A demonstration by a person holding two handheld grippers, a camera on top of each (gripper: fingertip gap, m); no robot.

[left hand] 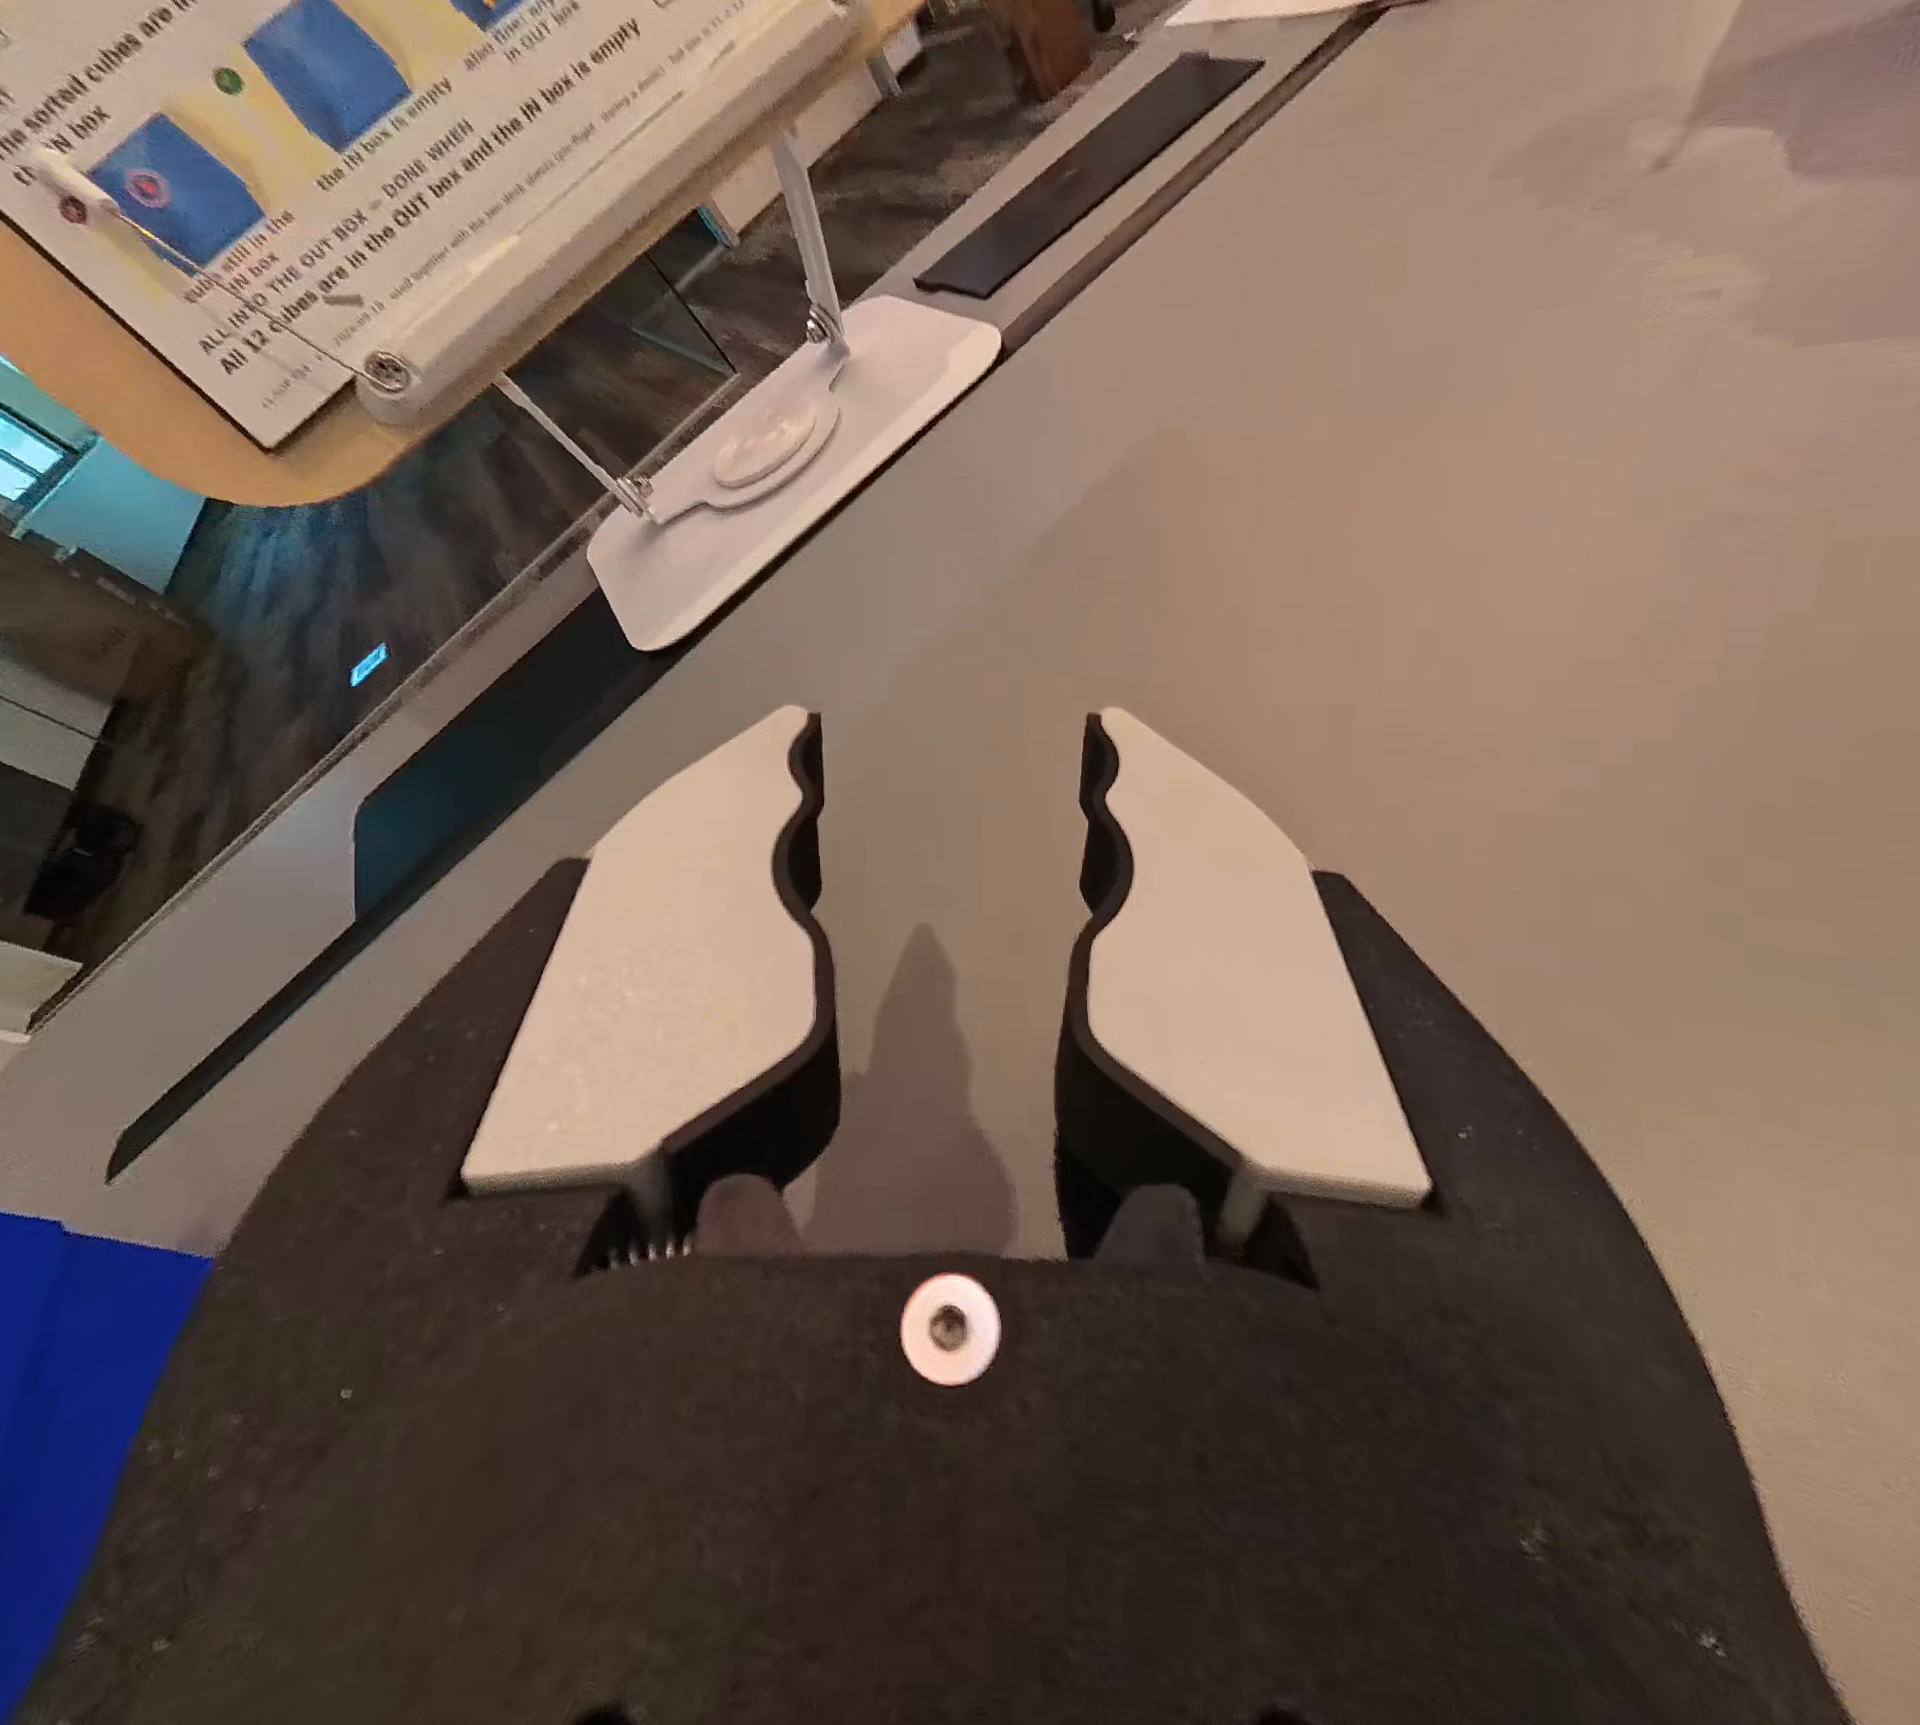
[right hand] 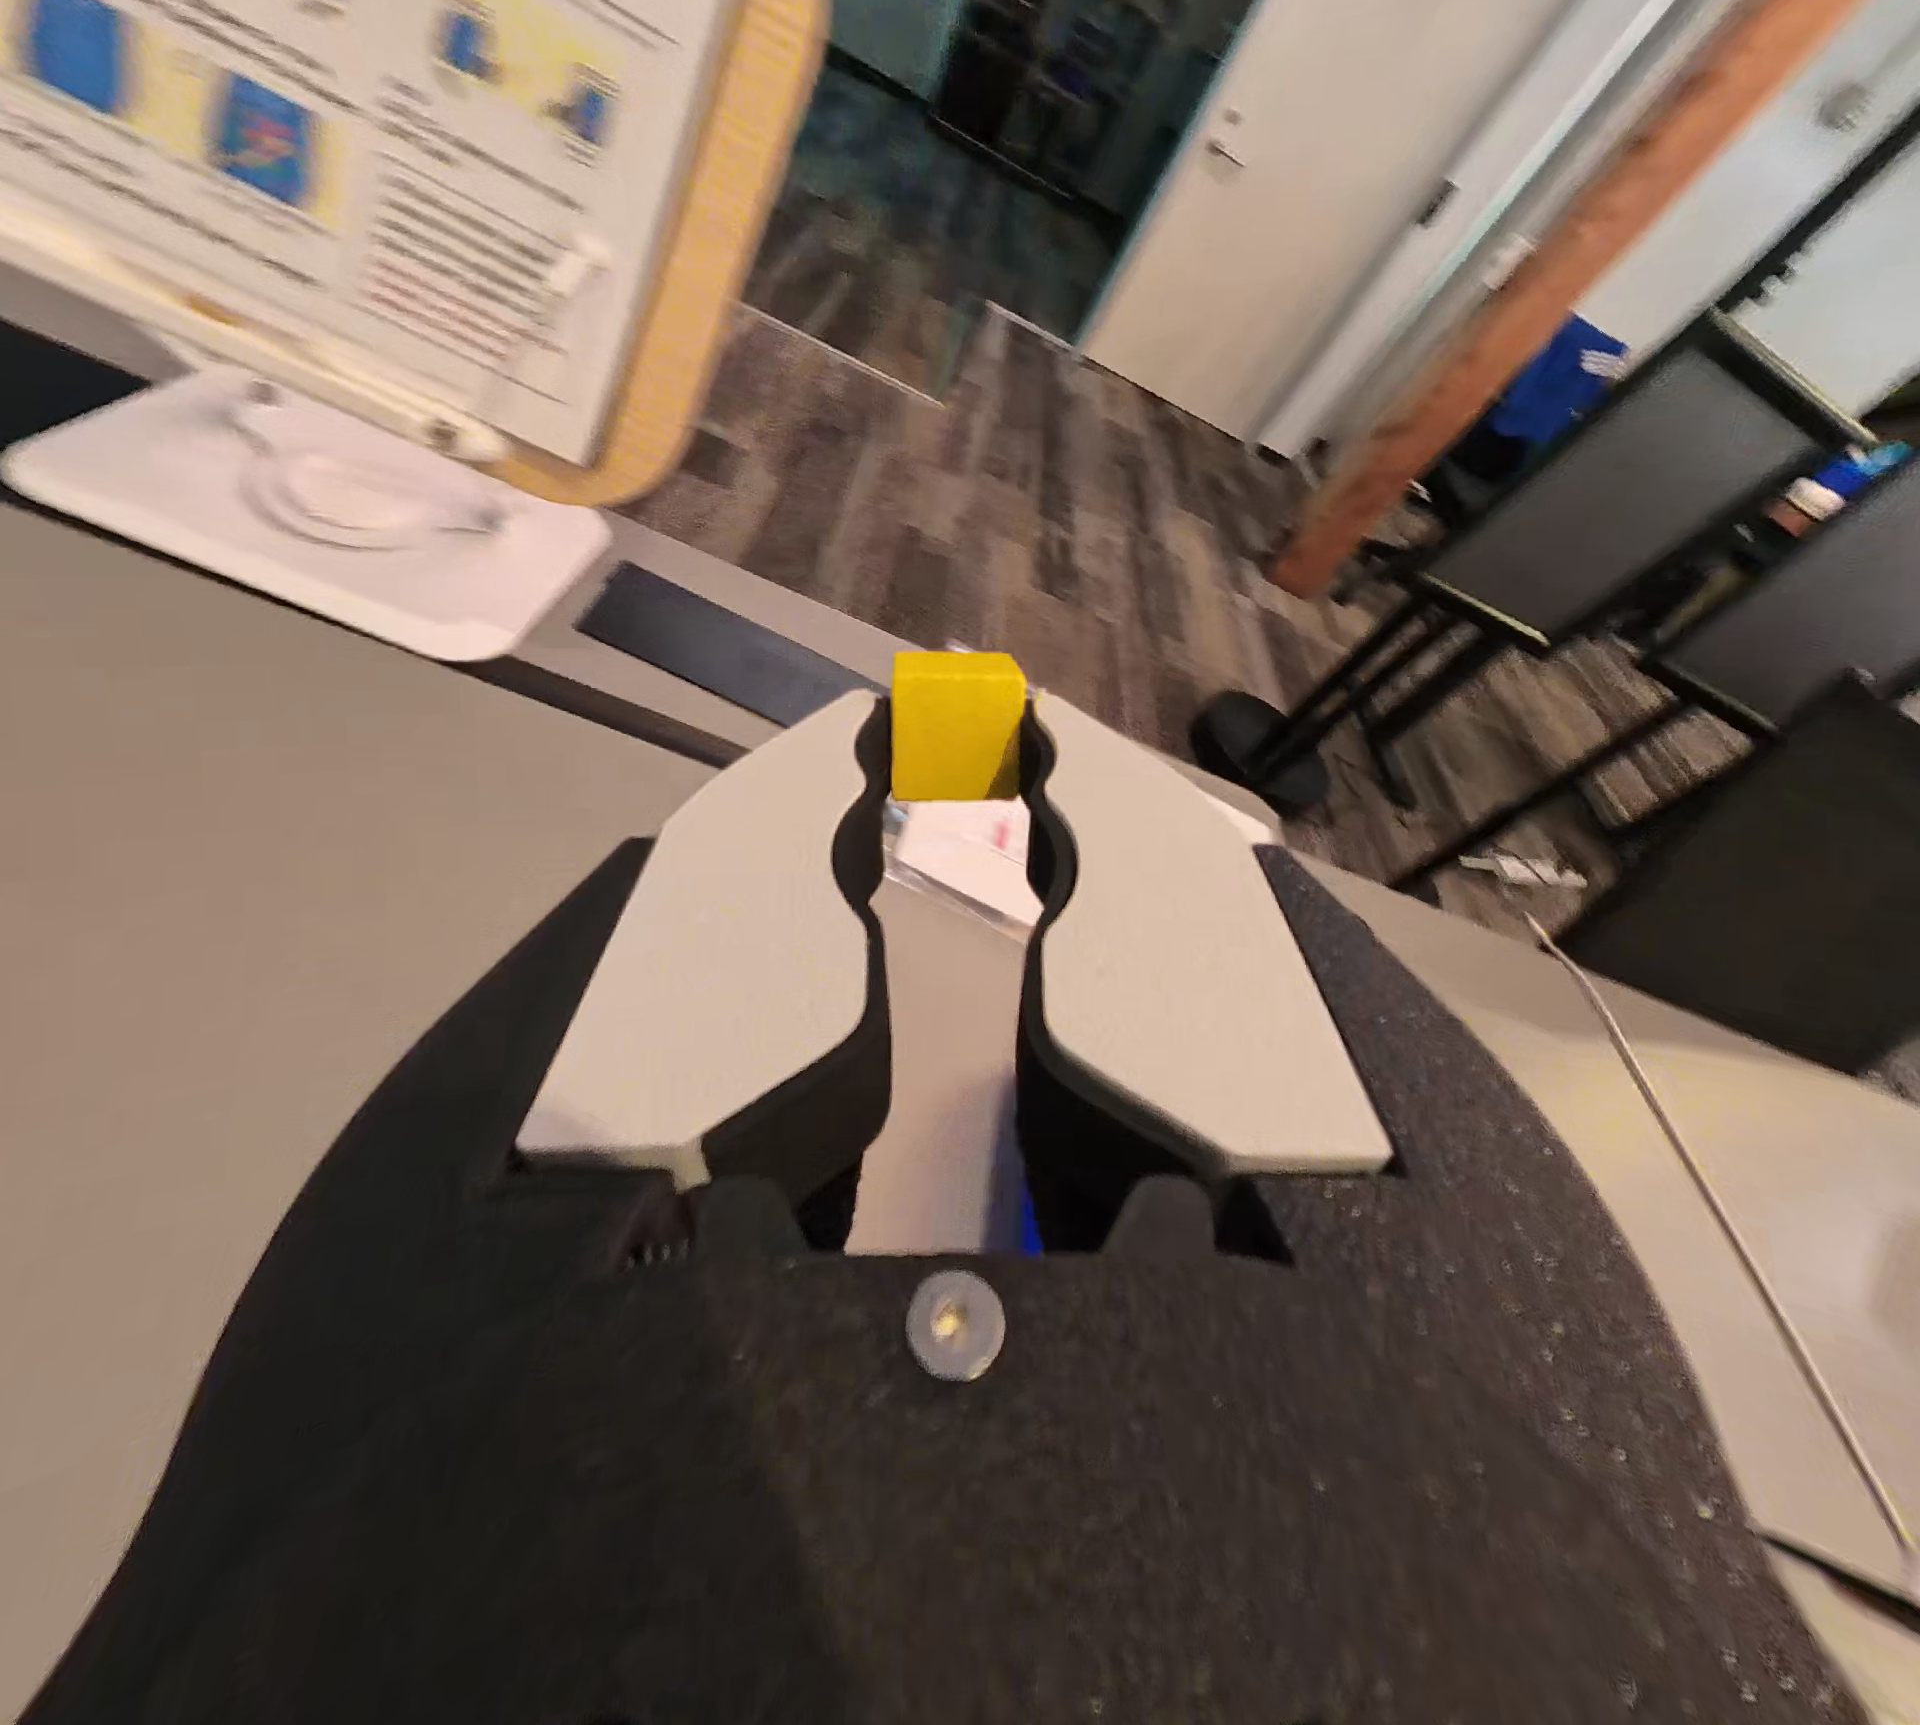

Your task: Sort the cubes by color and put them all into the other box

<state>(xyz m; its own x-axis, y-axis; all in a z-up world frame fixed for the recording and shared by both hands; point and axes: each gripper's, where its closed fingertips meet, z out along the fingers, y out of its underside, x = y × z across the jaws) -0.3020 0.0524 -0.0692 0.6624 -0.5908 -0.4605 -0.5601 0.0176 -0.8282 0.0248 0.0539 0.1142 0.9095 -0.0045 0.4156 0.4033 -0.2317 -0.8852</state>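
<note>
Jaws of the right gripper (right hand: 958, 725) clench a yellow cube (right hand: 954, 725) at their tips, likely light, stiff and best squeezed on flat sides, while the left gripper (left hand: 951, 730) gapes empty.

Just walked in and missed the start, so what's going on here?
A person is working with two handheld grippers over a grey table. The right gripper is shut on a yellow cube, held in the air at its fingertips. The left gripper is open and empty above the bare table. A blue box edge shows at the left. An instruction sheet on a white stand sits at the table's far edge.
</note>
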